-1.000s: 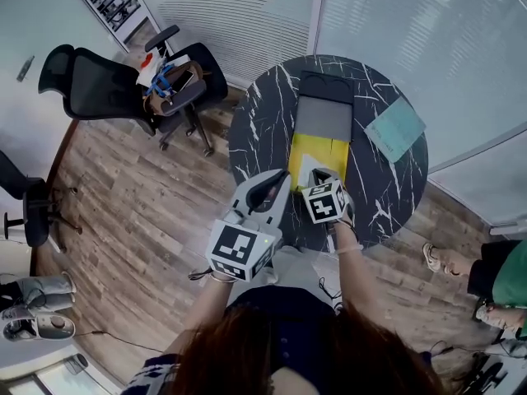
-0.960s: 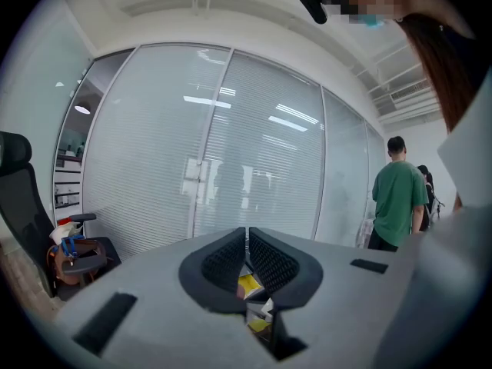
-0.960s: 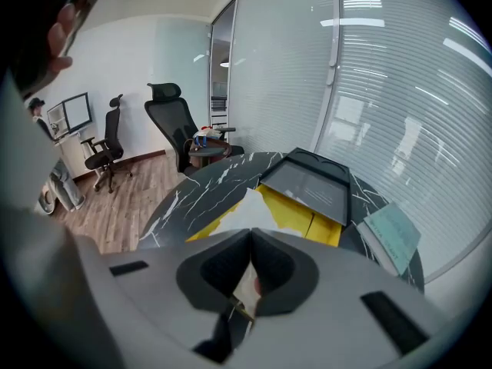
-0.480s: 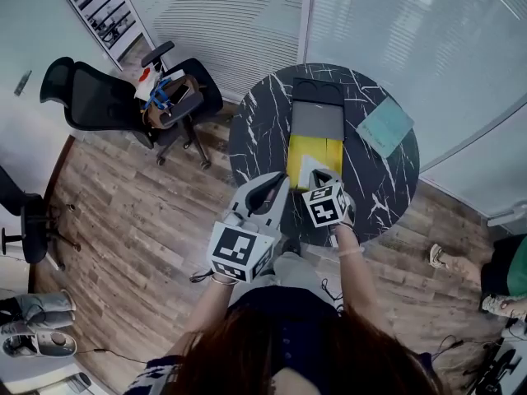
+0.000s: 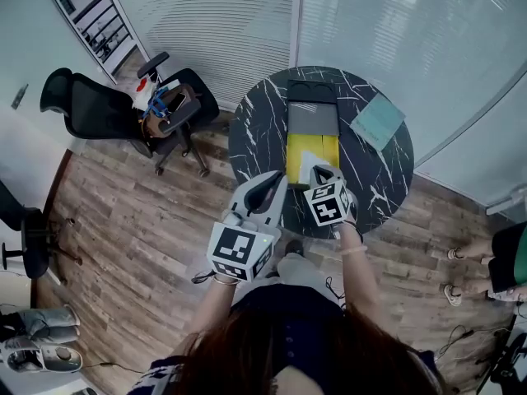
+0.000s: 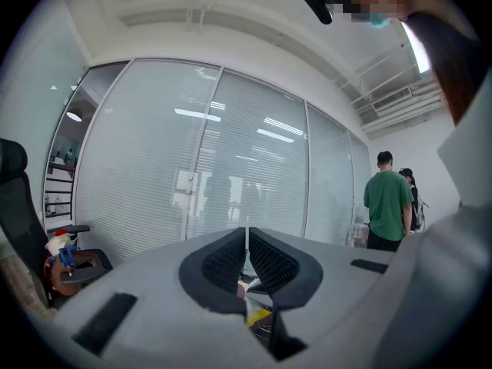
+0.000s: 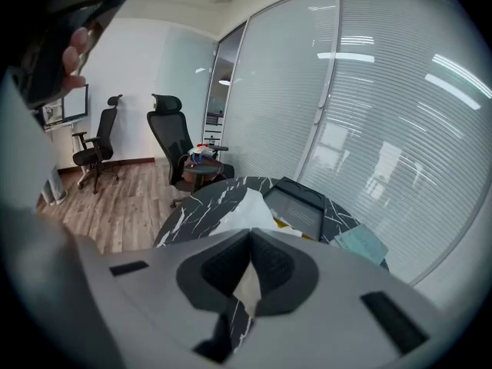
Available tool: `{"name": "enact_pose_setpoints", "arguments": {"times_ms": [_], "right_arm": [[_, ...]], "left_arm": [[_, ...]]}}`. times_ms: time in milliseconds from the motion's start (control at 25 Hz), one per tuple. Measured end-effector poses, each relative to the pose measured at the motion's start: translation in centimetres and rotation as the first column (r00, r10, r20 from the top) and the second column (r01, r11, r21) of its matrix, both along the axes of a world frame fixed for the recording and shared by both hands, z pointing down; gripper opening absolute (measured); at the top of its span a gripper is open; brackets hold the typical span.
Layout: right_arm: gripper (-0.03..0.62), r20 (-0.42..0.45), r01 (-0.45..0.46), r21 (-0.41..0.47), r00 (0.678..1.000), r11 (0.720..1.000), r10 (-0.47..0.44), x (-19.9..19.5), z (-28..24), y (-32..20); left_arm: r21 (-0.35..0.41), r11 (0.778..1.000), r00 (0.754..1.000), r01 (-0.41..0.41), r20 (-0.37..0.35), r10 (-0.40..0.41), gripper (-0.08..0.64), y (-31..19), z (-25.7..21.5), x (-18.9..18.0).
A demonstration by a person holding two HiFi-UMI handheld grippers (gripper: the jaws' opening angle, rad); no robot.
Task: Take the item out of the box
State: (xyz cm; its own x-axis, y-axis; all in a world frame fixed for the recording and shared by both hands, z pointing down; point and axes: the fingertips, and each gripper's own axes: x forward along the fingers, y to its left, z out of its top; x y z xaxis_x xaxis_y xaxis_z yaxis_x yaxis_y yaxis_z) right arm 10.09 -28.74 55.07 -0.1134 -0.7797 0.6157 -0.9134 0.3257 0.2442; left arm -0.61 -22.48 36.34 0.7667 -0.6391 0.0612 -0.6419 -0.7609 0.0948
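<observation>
On the round black marble table lies a long open box with a yellow inside, a grey tray and a black lid end. A white sheet-like item rises from the yellow part. My right gripper is over the box's near end and is shut on that white item, which shows pinched between its pads. My left gripper hovers beside the box at the table's near edge. Its jaws are shut with nothing between them.
A teal booklet lies on the table's right side. A black office chair loaded with things stands left of the table, with another chair behind it. A person in a green shirt stands off to the right. Glass walls close off the far side.
The head view has shifted a little, so the table sits slightly higher in the frame. Both grippers hold about the same places. The person's feet at the right edge have moved.
</observation>
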Motion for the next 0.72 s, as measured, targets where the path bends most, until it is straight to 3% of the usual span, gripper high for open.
{"name": "enact_pose_setpoints", "arguments": {"times_ms": [720], "right_arm": [[0.025, 0.001, -0.072, 0.139, 0.997, 0.988, 0.073, -2.3, -5.6, 5.0]], "left_arm": [[0.046, 0.998, 0.999, -0.045, -0.024, 0.046, 0.031, 4.9, -1.7, -2.9]]}}
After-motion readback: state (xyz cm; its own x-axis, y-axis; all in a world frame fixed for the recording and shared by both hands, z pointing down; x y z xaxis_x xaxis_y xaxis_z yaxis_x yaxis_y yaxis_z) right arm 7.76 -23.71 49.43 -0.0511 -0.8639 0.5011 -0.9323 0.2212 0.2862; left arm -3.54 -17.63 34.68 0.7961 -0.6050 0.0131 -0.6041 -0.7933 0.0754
